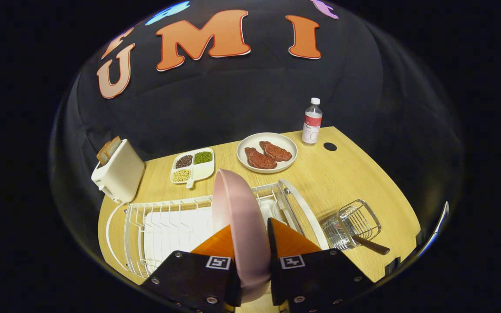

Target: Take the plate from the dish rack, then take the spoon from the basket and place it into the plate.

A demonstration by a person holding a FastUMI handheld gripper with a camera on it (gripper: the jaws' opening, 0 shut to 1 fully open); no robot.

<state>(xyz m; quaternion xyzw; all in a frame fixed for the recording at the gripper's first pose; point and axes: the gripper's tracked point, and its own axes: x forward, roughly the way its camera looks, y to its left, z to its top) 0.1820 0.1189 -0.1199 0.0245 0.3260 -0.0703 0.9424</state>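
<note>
Surface: pale wood table (355, 182) set against a dark cloth wall, everything laid out on it.
Claw: the gripper (252, 237) sits at six o'clock, its two fingers drawn in tight against either face of the plate, one finger on each side, gripping it firmly.
Plate: pink plate (237, 217) stands on edge, upright, clamped between the fingers, its rim rising toward twelve o'clock above the dish rack.
Dish rack: white wire dish rack (168, 221) lies just under and behind the plate, spreading out to nine o'clock of the fingers; its far end rail runs at about two o'clock of them.
Basket: small wire basket (352, 224) lies tipped on its side at three o'clock of the gripper, just beside the rack's end.
Spoon: the spoon (370, 245) rests in the basket, its dark handle sticking out of the open mouth toward four o'clock.
Farther out, twelve o'clock: a cream plate with two pieces of meat (268, 153).
Eleven o'clock: a divided tray of beans (192, 166), three compartments, each holding a different colour.
Ten o'clock: a white toaster (118, 171) with bread standing in its slot.
One o'clock: a bottle (312, 121) upright near the table's far edge, with a dark round hole (329, 146) in the tabletop just beside it.
</note>
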